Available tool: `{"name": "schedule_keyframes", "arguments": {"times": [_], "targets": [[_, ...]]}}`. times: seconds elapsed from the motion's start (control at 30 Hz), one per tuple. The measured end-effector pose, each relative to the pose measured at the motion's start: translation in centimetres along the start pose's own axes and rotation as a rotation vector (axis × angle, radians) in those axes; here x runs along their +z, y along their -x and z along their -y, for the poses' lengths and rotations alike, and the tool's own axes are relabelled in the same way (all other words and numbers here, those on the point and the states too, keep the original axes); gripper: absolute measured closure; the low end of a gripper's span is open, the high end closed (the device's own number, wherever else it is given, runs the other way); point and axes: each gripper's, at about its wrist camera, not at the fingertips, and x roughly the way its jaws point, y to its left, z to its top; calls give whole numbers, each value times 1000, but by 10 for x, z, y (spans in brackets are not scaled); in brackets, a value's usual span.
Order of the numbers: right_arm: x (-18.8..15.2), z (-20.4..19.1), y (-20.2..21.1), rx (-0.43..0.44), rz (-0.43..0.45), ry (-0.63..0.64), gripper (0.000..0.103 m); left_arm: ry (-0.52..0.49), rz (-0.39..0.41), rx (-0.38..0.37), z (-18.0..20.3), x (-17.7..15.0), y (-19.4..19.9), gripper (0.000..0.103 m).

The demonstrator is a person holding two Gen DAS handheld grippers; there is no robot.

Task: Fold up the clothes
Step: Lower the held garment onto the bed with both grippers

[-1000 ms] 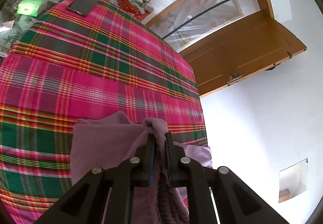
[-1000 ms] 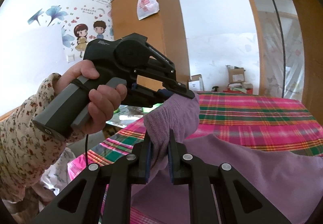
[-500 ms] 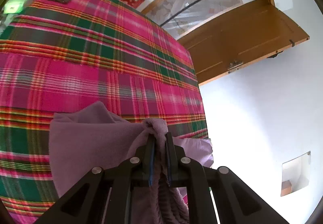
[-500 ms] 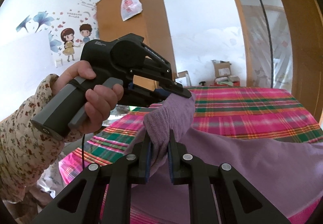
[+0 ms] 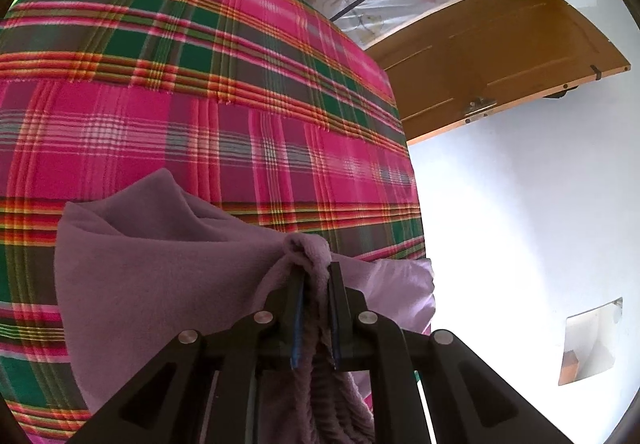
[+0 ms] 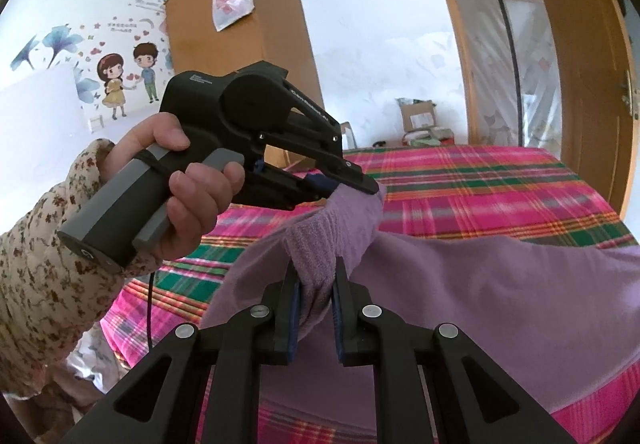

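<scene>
Purple fleece garment (image 6: pixel 480 284) hung bunched above the plaid bedspread (image 5: pixel 200 84) at lower centre, both the left gripper (image 5: pixel 316 276) and right gripper (image 6: pixel 316 280) clamped on its ribbed edge.

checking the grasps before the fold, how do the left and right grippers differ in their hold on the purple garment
The left gripper pinches a thin bunched edge of the purple garment, jaws nearly together. The right gripper clamps a thicker fold, jaws wider apart. Both are shut on cloth lifted above the plaid bedspread.
</scene>
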Motion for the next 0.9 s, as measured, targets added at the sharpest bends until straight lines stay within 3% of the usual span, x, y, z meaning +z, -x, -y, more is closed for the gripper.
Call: {"name": "schedule_keyframes", "arguments": {"times": [0.33, 0.5, 0.77, 0.9], "targets": [[-13, 17, -4, -16, -60, -39, 89, 7, -17, 21, -3, -5, -23, 91], [-20, 22, -5, -22, -92, -54, 87, -23, 10, 24, 4, -8, -21, 76], [-30, 29, -7, -33, -135, -77, 83, -84, 98, 8, 13, -25, 10, 71], [-33, 33, -6, -39, -140, -95, 78, -60, 144, 6, 1, -36, 31, 71]]}}
